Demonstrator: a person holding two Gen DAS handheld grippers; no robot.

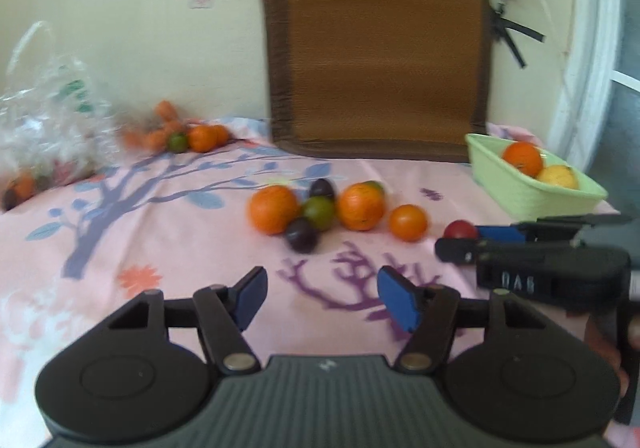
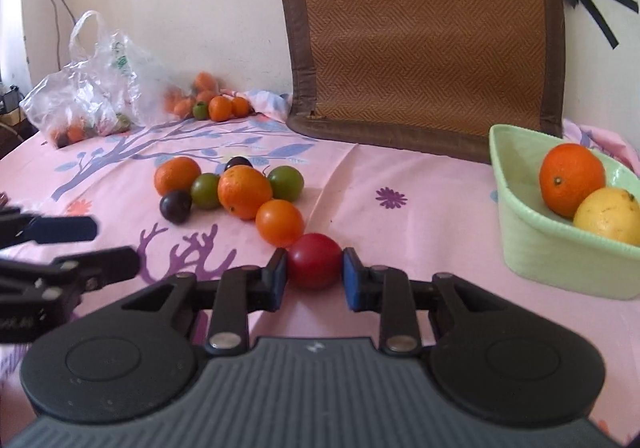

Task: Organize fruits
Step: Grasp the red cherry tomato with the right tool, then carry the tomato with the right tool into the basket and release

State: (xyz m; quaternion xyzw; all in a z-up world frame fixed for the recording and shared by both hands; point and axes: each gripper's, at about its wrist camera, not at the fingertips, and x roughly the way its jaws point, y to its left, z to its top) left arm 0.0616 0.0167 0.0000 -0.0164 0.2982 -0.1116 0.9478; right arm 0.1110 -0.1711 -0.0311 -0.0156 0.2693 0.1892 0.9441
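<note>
My right gripper [image 2: 314, 275] is shut on a red plum [image 2: 315, 261], low over the pink cloth; it also shows in the left wrist view [image 1: 460, 229]. A small orange [image 2: 279, 223] touches the plum's far side. Behind it lies a cluster of oranges, green and dark plums [image 2: 244, 190]. A green basket [image 2: 532, 232] at the right holds an orange [image 2: 571, 178] and a lemon [image 2: 610, 214]. My left gripper [image 1: 322, 298] is open and empty, short of the cluster [image 1: 318, 210].
A clear plastic bag [image 2: 96, 88] with fruit lies at the back left, with more small oranges [image 2: 214, 102] beside it. A brown woven cushion [image 2: 424, 32] leans on the wall behind. The left gripper [image 2: 76, 244] shows at the right wrist view's left edge.
</note>
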